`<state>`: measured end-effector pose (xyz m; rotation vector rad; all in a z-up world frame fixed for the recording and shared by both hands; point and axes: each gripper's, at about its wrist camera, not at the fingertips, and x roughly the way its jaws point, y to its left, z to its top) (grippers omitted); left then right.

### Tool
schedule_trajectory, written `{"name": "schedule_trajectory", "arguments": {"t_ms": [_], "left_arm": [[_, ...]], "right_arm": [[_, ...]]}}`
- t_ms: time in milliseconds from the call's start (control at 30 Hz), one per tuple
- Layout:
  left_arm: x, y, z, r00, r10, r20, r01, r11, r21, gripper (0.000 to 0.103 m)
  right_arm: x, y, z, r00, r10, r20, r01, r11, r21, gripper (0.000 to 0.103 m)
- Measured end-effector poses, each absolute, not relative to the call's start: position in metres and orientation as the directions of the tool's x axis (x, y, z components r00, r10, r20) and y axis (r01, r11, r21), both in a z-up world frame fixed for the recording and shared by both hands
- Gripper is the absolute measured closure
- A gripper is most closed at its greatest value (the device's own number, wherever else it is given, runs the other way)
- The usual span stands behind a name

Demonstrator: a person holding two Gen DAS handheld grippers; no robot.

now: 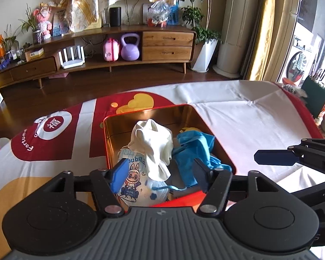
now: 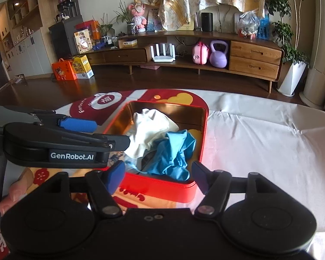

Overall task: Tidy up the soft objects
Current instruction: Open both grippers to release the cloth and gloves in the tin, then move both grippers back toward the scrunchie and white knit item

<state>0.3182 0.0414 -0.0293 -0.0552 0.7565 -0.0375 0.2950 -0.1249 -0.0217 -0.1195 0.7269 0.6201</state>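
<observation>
A red tin box (image 1: 110,143) with a gold inside sits on the table cloth; it also shows in the right wrist view (image 2: 162,186). In it lie a white cloth (image 1: 151,143), a blue cloth (image 1: 195,149) and a printed cartoon pack (image 1: 136,179). The white cloth (image 2: 149,127) and blue cloth (image 2: 173,153) show in the right wrist view too. My left gripper (image 1: 160,173) is open over the box's near end, empty. My right gripper (image 2: 158,175) is open just in front of the box's near wall, empty.
The table cloth (image 1: 249,125) is white with red and yellow print. A wooden TV cabinet (image 1: 166,45) with a purple kettlebell (image 1: 130,47) stands across the floor. A potted plant (image 2: 292,75) stands at the right. Boxes (image 2: 71,67) sit on the floor at the left.
</observation>
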Motion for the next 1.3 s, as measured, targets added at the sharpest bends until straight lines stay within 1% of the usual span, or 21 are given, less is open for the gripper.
{"name": "schedule_trajectory", "arguments": {"t_ms": [233,300,367,500,867,933,1033,1200,1300], "left_arm": [[0.286,0.038,-0.006,0.756,-0.059,-0.652,0.02,0.998,-0.067,0.037],[0.277,0.038,0.0,0.763,-0.058,-0.644,0.018,0.998,-0.068,0.032],[0.267,0.038,0.005,0.771,-0.058,-0.635,0.016,0.997,-0.072,0.03],[0.248,0.037,0.011,0.782,-0.053,-0.621,0.006,0.997,-0.076,0.03],[0.2,0.034,0.015,0.796,-0.062,-0.602,-0.005,0.994,-0.11,0.03],[0.192,0.032,0.013,0.801,-0.056,-0.596,-0.011,0.994,-0.108,0.029],[0.182,0.03,0.01,0.804,-0.055,-0.593,-0.013,0.994,-0.11,0.025],[0.167,0.026,0.005,0.804,-0.054,-0.593,-0.013,0.994,-0.108,0.023],[0.161,0.027,0.001,0.804,-0.054,-0.592,-0.024,0.992,-0.123,0.02]], "right_arm": [[0.271,-0.138,-0.006,0.587,0.509,-0.63,-0.56,0.817,0.138,0.024],[0.265,-0.143,-0.001,0.593,0.513,-0.621,-0.555,0.819,0.147,0.02],[0.258,-0.148,0.002,0.597,0.519,-0.612,-0.551,0.82,0.157,0.018],[0.244,-0.157,0.007,0.606,0.525,-0.597,-0.546,0.821,0.168,0.013],[0.207,-0.174,0.008,0.611,0.551,-0.569,-0.556,0.81,0.187,0.001],[0.203,-0.177,0.005,0.609,0.55,-0.571,-0.554,0.811,0.191,0.001],[0.196,-0.181,-0.002,0.606,0.549,-0.576,-0.552,0.811,0.193,0.001],[0.187,-0.188,-0.009,0.603,0.551,-0.577,-0.549,0.811,0.201,0.0],[0.181,-0.193,-0.014,0.603,0.553,-0.575,-0.548,0.811,0.204,0.0]]}}
